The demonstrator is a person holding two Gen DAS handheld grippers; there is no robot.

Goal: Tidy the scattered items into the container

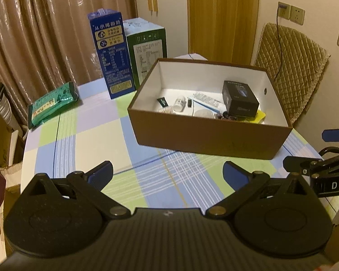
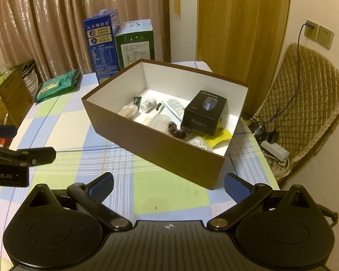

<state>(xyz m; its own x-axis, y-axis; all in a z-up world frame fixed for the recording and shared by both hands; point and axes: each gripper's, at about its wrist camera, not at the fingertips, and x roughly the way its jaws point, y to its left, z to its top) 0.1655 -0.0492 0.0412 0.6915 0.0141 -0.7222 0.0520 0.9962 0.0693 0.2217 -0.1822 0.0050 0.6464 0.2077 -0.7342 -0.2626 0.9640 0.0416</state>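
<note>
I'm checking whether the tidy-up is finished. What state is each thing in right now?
Left claw: open, empty, above the table.
Right claw: open, empty.
Brown box: lidless, upright, holding the small items.
Black carton: inside the box, resting tilted.
White bottle: inside, lying on its side.
Green packet: flat on the table, outside the box.
Blue carton: upright, closed.

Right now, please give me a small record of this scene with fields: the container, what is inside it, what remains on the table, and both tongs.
container: brown box, open top, white inside, on the checked tablecloth
inside: black carton, white bottle, dark scrunchie, yellow packet, other small items
outside on table: green packet, blue carton, green carton, both cartons upright behind the box
left tongs: open, empty, over the table
right tongs: open, empty, near the box corner
</note>
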